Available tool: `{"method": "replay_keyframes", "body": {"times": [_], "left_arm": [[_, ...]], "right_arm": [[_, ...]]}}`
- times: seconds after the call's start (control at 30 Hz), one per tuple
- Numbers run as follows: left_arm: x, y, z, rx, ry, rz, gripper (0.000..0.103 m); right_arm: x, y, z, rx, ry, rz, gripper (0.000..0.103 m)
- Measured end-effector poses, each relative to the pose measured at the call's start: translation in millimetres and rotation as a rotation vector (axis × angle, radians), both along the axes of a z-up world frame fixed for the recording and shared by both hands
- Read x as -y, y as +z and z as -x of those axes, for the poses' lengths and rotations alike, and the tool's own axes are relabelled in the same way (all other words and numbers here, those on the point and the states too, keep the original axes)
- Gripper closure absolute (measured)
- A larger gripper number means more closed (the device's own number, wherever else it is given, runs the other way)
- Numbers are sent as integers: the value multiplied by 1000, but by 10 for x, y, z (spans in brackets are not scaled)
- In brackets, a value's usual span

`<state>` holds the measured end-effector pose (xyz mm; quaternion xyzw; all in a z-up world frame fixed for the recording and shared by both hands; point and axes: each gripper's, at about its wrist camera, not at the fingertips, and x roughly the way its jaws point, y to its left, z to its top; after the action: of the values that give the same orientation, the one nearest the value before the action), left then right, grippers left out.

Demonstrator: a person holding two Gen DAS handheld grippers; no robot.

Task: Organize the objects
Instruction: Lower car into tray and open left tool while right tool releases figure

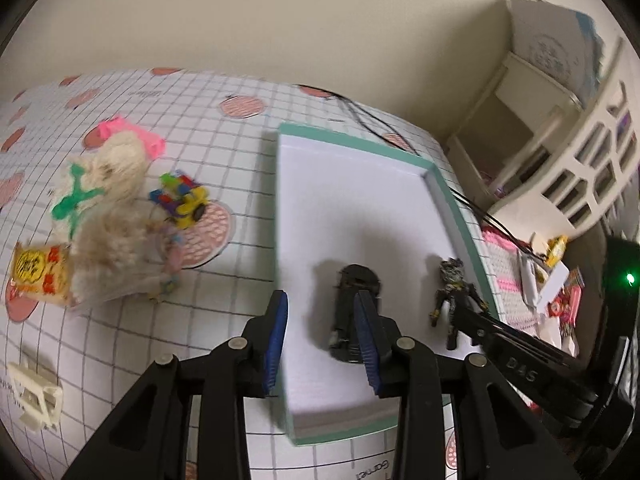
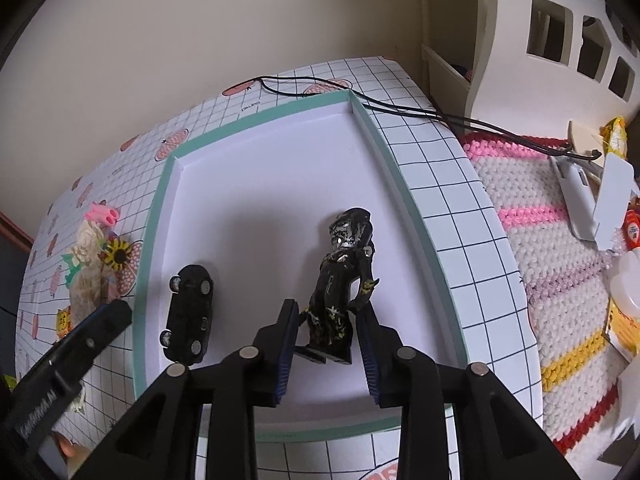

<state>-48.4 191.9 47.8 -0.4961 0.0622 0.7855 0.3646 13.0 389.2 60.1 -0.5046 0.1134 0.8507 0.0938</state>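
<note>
my left tool (image 1: 322, 342) open over tray (image 2: 256, 184) | my right tool (image 2: 330, 354) open around figure (image 2: 340, 288) | car (image 2: 188, 316) left of figure

Soft, even indoor light; the toy car (image 2: 188, 317) and figure (image 2: 343, 280) cast faint shadows leftward. Strong fisheye bending and dark corners; the left view is motion-blurred

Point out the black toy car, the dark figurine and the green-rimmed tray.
black toy car (image 2: 188, 318): right wrist view, on its underside.
dark figurine (image 2: 340, 280): right wrist view, on its torso.
green-rimmed tray (image 2: 160, 184): right wrist view, on its left rim.
</note>
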Motion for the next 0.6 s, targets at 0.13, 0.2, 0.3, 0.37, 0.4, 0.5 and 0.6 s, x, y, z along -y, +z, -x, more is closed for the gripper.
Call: {"method": "replay_keyframes", "body": {"times": [0.13,0.2,0.3,0.37,0.4,0.5,0.6], "left_arm": [[110,-22,99,24,48,5,61],[167,-25,133,25,68,5,48],[224,-22,169,12,95,11,37],[252,-33,196,8,109,16,24],[265,-41,204,1,118,25,22],[289,-44,217,-27,134,45,14],[320,-41,235,-35,153,39,6]], "right_arm": [[12,34,-27,-19,-2,1,55],[32,29,-26,-17,5,-2,49],[53,14,-21,-15,17,-5,42],[65,10,-23,-18,19,-8,36],[68,7,-21,-18,20,-8,34],[78,-2,-23,-21,26,-11,24],[82,-14,-26,-24,34,-8,14]]}}
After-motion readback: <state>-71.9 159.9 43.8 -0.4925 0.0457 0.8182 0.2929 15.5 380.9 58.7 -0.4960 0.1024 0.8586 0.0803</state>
